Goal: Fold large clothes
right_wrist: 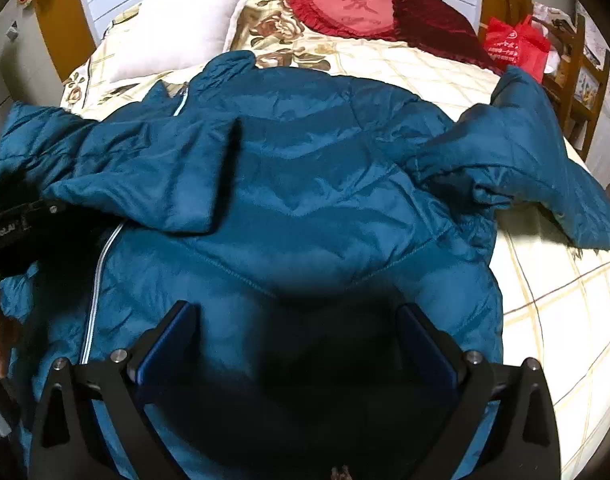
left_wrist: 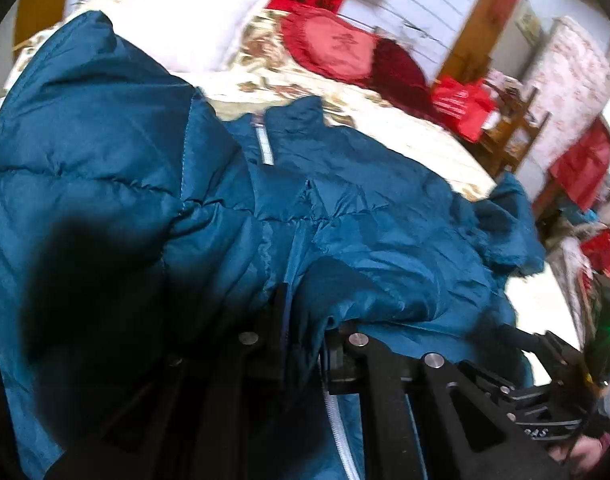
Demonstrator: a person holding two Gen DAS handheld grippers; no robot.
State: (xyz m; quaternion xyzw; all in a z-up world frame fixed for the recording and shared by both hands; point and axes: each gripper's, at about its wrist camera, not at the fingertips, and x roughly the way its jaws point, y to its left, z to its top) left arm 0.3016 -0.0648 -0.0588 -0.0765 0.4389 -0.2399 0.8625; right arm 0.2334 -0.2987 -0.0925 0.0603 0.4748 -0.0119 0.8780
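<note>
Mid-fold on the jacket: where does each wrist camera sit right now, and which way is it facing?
Left wrist: rides the left tongs, shut on the teal jacket, looking across the bed; own black frame shows.
Right wrist: above the jacket, facing the headboard pillows; right tongs open, the left tongs at the left edge.
Shared: jacket, white pillow, heart cushion.
</note>
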